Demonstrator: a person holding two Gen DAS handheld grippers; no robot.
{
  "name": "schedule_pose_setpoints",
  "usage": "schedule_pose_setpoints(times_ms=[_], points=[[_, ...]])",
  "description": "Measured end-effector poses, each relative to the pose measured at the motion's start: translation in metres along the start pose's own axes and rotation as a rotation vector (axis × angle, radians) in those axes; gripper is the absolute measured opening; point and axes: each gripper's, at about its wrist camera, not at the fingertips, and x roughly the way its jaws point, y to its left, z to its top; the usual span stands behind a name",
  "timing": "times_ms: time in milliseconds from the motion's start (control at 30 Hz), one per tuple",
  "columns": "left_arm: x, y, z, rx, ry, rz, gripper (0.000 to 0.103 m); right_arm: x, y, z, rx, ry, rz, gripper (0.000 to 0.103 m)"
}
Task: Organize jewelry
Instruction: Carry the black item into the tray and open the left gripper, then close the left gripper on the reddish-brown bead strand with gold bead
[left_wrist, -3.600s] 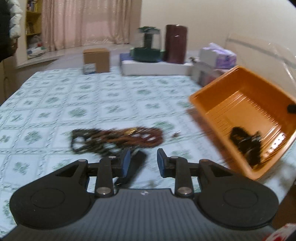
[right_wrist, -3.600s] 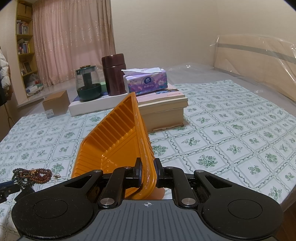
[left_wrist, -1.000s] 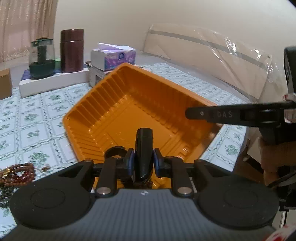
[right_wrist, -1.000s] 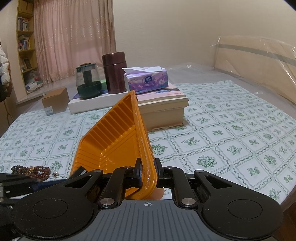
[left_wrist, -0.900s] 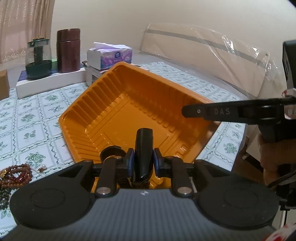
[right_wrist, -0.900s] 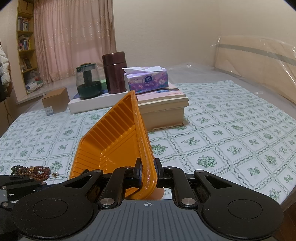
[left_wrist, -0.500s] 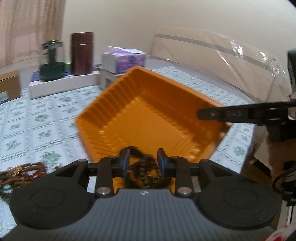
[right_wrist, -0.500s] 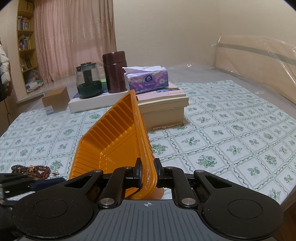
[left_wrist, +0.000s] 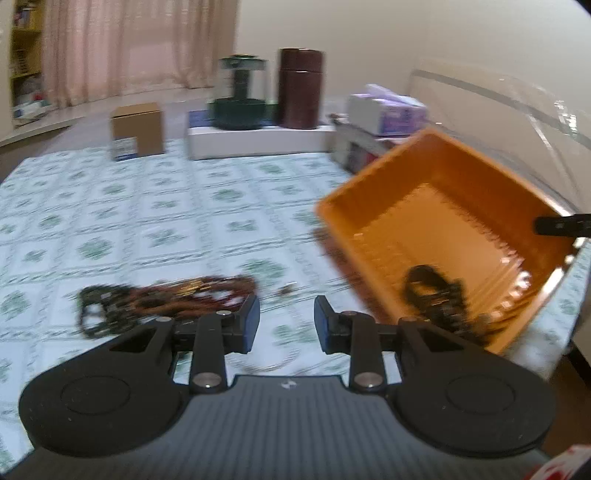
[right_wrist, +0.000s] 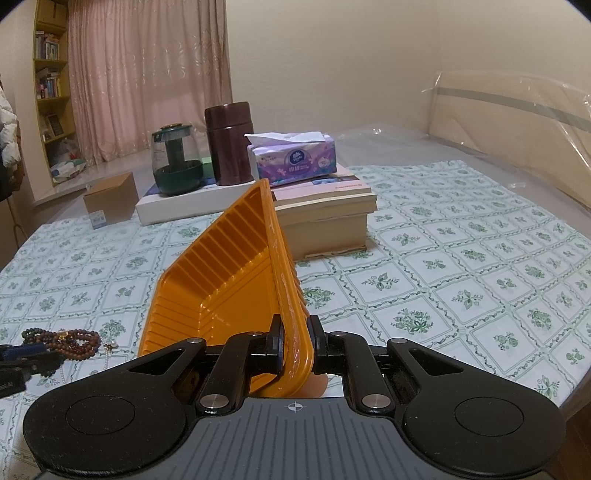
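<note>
My right gripper (right_wrist: 295, 349) is shut on the near rim of an orange plastic tray (right_wrist: 236, 273) and holds it tilted up on edge. In the left wrist view the tray (left_wrist: 443, 210) is at the right, with dark bead jewelry (left_wrist: 436, 291) lying in its low corner. My left gripper (left_wrist: 286, 323) is open and empty above the tablecloth. A pile of brown and dark bead bracelets (left_wrist: 162, 297) lies just beyond its left finger, and also shows in the right wrist view (right_wrist: 62, 341). The left wrist view is blurred.
At the back stand a cardboard box (left_wrist: 136, 131), a glass kettle (right_wrist: 177, 162) and a dark canister (right_wrist: 229, 142) on a white box, and a tissue box (right_wrist: 291, 157) on stacked books (right_wrist: 325, 218). A small pale item (left_wrist: 286, 290) lies near the beads.
My left gripper opened and dropped the dark bead jewelry into the tray, then swung left toward the bracelet pile. The right gripper and tray have stayed still.
</note>
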Motion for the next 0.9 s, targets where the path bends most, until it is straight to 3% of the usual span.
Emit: schedule_pose_setpoints(times_ms=[367, 500, 700, 767, 900], points=[[-0.001, 0.067, -0.027, -0.05, 0.041, 0.185, 0.028, 0.002, 0.0, 0.001, 0.002, 0.006, -0.012, 0.012], [0.004, 0.082, -0.027, -0.078, 0.036, 0.213, 0.028, 0.002, 0.001, 0.001, 0.002, 0.007, -0.014, 0.012], [0.015, 0.083, -0.016, -0.043, 0.005, 0.205, 0.028, 0.003, 0.001, 0.001, -0.006, 0.008, -0.018, 0.012], [0.022, 0.078, -0.011, -0.001, 0.008, 0.168, 0.028, 0.003, 0.001, 0.0, -0.007, 0.009, -0.019, 0.012], [0.037, 0.067, -0.006, 0.124, 0.023, 0.168, 0.028, 0.004, 0.001, 0.0, -0.006, 0.012, -0.022, 0.012]])
